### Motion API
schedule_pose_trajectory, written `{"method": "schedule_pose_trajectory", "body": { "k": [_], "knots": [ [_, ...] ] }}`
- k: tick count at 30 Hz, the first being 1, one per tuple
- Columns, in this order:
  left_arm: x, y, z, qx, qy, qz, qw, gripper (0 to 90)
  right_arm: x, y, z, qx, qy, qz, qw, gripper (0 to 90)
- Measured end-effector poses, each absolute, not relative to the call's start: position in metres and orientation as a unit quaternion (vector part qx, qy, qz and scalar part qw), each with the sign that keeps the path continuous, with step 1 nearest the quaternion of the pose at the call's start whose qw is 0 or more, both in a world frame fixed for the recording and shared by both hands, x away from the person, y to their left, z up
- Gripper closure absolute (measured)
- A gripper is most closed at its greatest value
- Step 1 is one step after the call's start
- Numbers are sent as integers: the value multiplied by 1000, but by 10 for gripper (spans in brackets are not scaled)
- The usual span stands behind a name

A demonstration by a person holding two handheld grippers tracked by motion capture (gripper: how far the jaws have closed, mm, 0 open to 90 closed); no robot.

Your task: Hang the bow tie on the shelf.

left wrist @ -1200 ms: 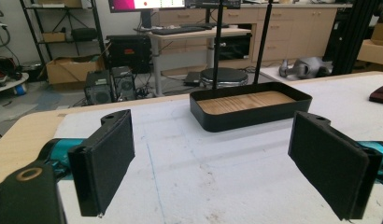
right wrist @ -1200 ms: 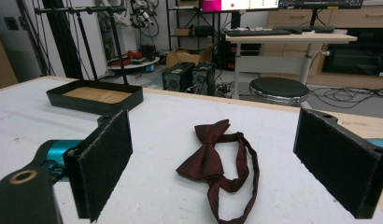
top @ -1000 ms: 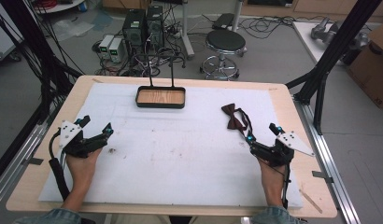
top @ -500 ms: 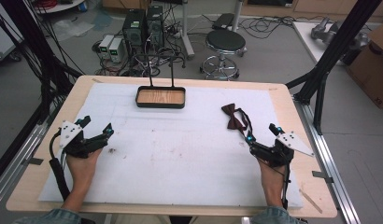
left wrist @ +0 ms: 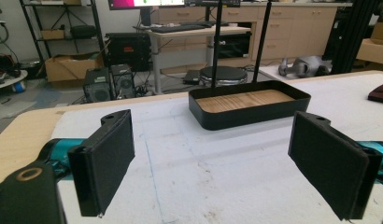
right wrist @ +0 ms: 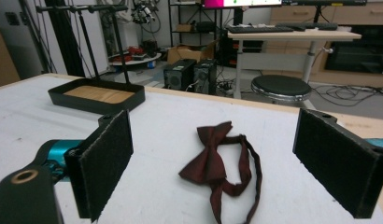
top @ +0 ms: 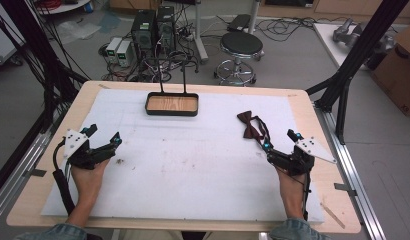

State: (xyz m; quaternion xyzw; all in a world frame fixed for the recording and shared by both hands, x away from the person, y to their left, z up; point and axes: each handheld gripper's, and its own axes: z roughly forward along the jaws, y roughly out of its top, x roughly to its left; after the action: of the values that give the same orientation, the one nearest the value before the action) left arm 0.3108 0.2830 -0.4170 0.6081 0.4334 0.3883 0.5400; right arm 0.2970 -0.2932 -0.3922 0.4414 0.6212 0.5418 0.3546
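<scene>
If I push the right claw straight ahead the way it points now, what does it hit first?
Most likely the dark red bow tie, lying on the white mat between the open right claw's jaws. Depth is hard to judge.

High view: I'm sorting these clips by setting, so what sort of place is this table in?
Probably a lab or workshop rather than a home: desktop computer towers with tangled cables sit on the floor, a round stool stands behind the table, and black framing struts flank it.
</scene>
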Motion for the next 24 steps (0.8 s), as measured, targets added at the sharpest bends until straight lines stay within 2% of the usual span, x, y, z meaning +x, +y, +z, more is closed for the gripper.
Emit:
{"method": "schedule_pose_trajectory", "body": {
  "k": [13,18,24],
  "knots": [
    [311,283,-417,608,433,386,542,147,345,-283,-356,425,635,539,355,154],
    [311,283,-417,608,432,385,543,147,371,-282,-356,440,638,529,345,172],
    [311,283,-417,606,432,385,545,147,402,-275,-373,451,661,499,331,238]
  ]
}}
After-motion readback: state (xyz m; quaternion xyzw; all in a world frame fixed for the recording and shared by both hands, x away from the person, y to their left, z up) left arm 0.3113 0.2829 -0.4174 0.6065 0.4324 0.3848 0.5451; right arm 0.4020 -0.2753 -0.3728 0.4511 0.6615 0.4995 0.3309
